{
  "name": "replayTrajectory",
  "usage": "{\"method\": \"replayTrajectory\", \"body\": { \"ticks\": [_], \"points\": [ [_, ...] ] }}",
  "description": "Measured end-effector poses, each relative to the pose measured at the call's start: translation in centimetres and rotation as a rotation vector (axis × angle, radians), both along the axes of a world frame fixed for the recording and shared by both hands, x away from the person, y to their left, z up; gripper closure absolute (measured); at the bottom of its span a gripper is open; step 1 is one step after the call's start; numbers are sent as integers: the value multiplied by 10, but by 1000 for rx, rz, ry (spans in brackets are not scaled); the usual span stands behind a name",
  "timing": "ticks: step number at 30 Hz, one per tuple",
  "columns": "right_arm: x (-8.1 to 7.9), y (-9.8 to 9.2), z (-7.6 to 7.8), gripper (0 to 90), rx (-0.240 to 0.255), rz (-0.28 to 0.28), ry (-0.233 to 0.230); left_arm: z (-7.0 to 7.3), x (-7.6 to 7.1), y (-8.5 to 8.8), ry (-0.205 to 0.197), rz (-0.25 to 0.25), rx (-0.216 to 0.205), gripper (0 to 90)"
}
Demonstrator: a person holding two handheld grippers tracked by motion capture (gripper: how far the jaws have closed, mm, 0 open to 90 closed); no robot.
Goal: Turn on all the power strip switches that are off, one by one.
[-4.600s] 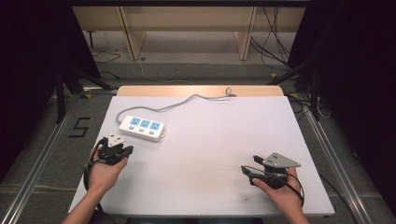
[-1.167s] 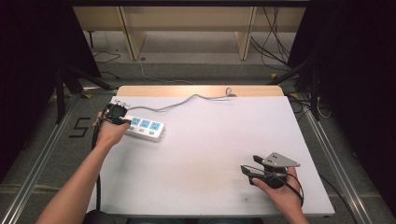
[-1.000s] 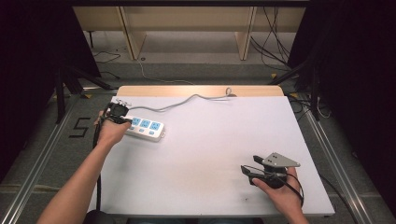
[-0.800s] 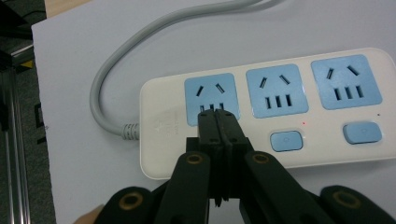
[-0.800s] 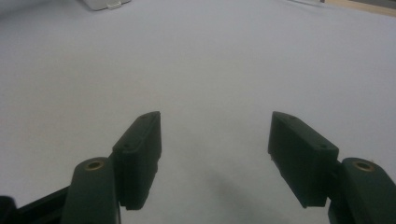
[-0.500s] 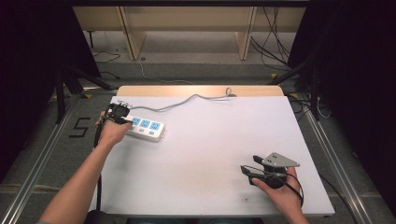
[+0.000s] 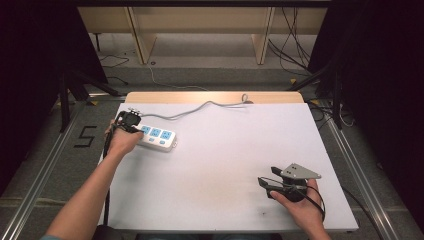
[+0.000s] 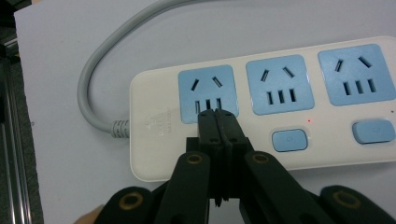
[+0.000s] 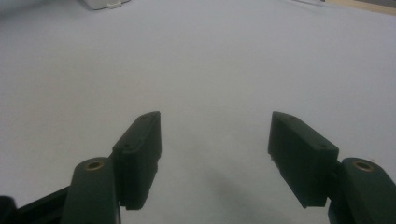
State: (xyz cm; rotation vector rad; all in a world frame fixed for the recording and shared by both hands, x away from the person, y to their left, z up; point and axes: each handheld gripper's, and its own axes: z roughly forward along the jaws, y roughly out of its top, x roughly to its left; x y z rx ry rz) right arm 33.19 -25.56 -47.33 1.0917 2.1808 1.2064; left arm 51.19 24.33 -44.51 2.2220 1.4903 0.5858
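Observation:
A white power strip (image 7: 159, 139) with three blue sockets lies at the table's far left, its grey cable (image 7: 200, 107) running to the back edge. My left gripper (image 7: 135, 126) is shut, and its tips rest on the strip's left end. In the left gripper view the joined jaws (image 8: 217, 114) press on the strip (image 8: 154, 140) just below the first socket (image 8: 206, 93), where that socket's switch would sit. Two blue switches (image 8: 289, 140) are visible to the right, with a small red light (image 8: 309, 121) above the middle one. My right gripper (image 7: 263, 181) rests open near the front right, nothing between its jaws (image 9: 215, 135).
The white table (image 7: 225, 165) stretches wide between the two grippers. A wooden strip runs along its back edge (image 7: 215, 96). Metal rails flank both sides, and a floor mark "5" (image 7: 86, 136) lies to the left. A corner of the power strip (image 9: 102, 3) is visible far off in the right gripper view.
Since 4.6 s ago my left gripper has moved from the front left up to the strip's left end. Over the last second it has held still. The right gripper has not moved.

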Motion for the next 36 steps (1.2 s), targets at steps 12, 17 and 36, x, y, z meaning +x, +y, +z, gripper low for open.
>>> {"method": "replayTrajectory", "body": {
  "ticks": [12,17,36],
  "points": [
    [0,0,1,359,-3,0,-3,0,2,-1,17,5,12,898],
    [0,0,1,359,-4,2,-6,1,3,-2,29,2,21,898],
    [-1,0,1,359,-5,4,-5,0,6,-3,50,-5,31,899]
  ]
}}
